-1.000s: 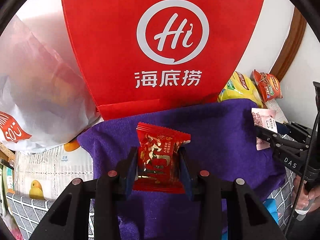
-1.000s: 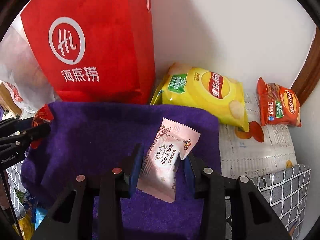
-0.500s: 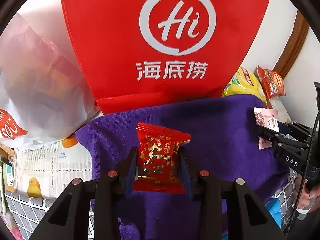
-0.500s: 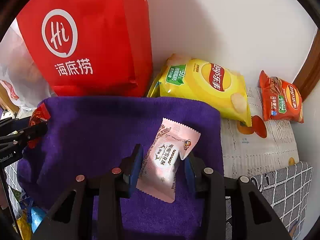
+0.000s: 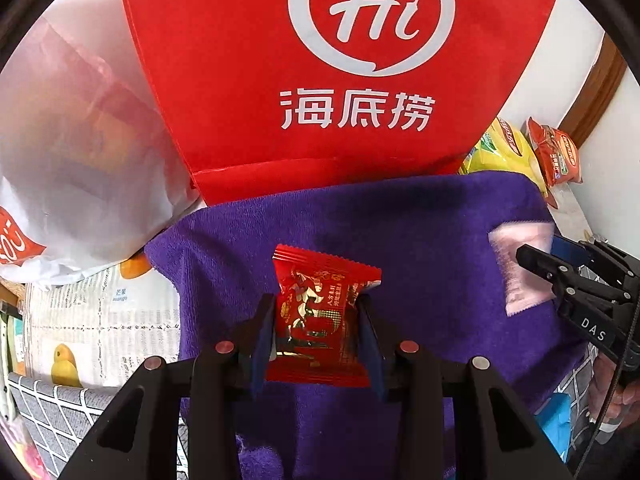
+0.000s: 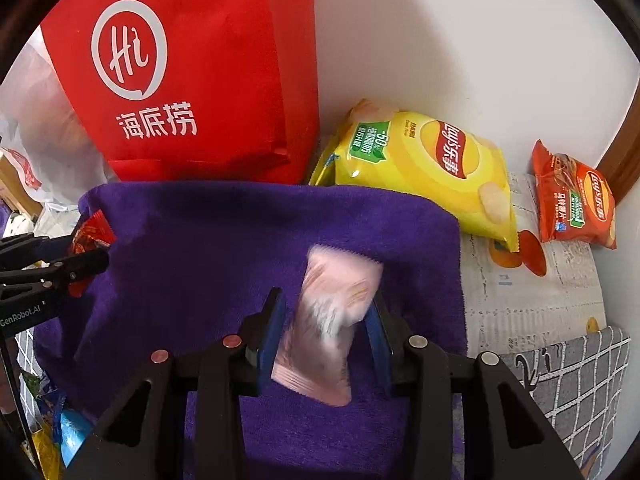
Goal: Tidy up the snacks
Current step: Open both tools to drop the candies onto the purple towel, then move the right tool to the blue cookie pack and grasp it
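The biggest thing in front of me is the tall red paper carrier bag with a white round logo (image 5: 320,92), standing upright against the white wall, with a crumpled translucent white plastic bag (image 5: 76,168) slumped at its side. Below them a purple terry towel (image 6: 224,240) is spread over the worktop (image 6: 532,300), which is covered with printed fruit-pattern paper and a grey checked cloth. Past the towel's far edge lie a yellow crisp packet (image 6: 424,168), touching the red bag's corner, and near it a smaller orange-red crisp packet (image 6: 572,196). My left claw (image 5: 316,336) is clamped on a small red foil snack sachet with gold print (image 5: 320,312), held upright above the towel, both blue pads pressing its sides. My right claw (image 6: 324,332) has a small pale pink snack sachet (image 6: 332,320) between its pads; that sachet is blurred, and there looks to be a sliver of gap on each side, so I cannot tell whether the pads grip it or it is slipping loose. I judge I am in the carrying step, with both sachets up off the towel and not yet put with their kind. Where they belong is not plain from here: the red bag's mouth is out of view, and the crisp packets make the only visible group. Next I would want a firm hold on the pink sachet, then take each one to its place and let go low, so neither flutters off.
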Motion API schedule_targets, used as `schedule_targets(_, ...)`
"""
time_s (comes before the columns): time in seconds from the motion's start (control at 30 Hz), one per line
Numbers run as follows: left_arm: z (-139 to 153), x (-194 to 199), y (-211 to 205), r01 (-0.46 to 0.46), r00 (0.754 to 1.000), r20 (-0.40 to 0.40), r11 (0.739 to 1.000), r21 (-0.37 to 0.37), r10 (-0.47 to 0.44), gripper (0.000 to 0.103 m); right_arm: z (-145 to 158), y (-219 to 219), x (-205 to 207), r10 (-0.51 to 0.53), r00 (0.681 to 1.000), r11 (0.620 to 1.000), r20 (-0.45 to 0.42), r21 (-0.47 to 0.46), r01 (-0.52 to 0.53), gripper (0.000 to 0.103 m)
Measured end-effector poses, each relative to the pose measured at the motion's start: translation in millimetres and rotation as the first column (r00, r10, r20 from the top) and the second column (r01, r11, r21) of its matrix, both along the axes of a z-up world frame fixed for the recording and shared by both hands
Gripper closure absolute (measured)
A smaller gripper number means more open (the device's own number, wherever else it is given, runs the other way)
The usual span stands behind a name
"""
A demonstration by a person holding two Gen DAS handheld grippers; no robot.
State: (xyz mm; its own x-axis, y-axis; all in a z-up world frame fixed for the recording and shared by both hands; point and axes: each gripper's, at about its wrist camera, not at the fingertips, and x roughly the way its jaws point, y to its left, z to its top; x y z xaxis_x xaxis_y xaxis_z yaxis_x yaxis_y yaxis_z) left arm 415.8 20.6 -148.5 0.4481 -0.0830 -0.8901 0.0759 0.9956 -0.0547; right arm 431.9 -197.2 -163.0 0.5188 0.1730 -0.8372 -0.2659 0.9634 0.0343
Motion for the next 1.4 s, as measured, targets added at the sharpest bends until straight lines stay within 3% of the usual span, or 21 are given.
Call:
schedule_targets(0.2,3.3,-1.5,6.0,0.002,1.0,0.003,1.0,-0.019,-0.002,0.064,0.8,9.0,-5.2,0.034,0.999,0.999,0.014,-0.016,-0.033,0.061)
schedule_targets(0.27,4.5,-1.3,5.1,0.011,1.0,0.005,0.999,-0.034,-0.011,0.064,5.5,10.7,-8.2,0.048,0.998,0.999,0.036,-0.011,-0.048,0.053)
schedule_targets(0.4,10.0,-3.5,1.4,0.021,1.0,0.014,0.999,-0.031,-0.02,0.046,18.8,10.7,-14.7,0.041,0.996,0.999,0.08,-0.023,-0.04,0.039)
schedule_targets(0.67,36.8,-15.0,-1.6,0.019,0.997,0.07,0.999,-0.037,-0.017,0.036,51.1,9.8,-28.0,-0.057,0.985,0.994,0.16,-0.088,0.072,0.029)
schedule_targets(0.83,57.6,-26.5,5.1,0.013,0.99,0.138,1.0,-0.017,-0.01,0.036,68.6,10.3,-44.8,-0.09,0.981,0.994,0.174,-0.037,0.098,0.02)
schedule_targets(1.0,78.8,-39.8,5.0,0.038,0.979,0.2,0.998,-0.049,-0.027,0.036,74.9,9.7,-63.5,-0.119,0.979,0.99,0.163,-0.05,0.129,0.019)
schedule_targets(1.27,118.2,-65.9,6.8,0.086,0.952,0.299,0.994,-0.071,-0.061,0.036,87.7,-10.9,-119.4,-0.169,0.973,0.986,0.159,0.037,0.165,0.019)
schedule_targets(1.4,127.9,-84.8,12.0,0.098,0.948,0.312,0.99,-0.1,-0.063,0.036,95.0,-13.6,-144.2,-0.155,0.967,0.987,0.203,-0.014,0.161,0.019)
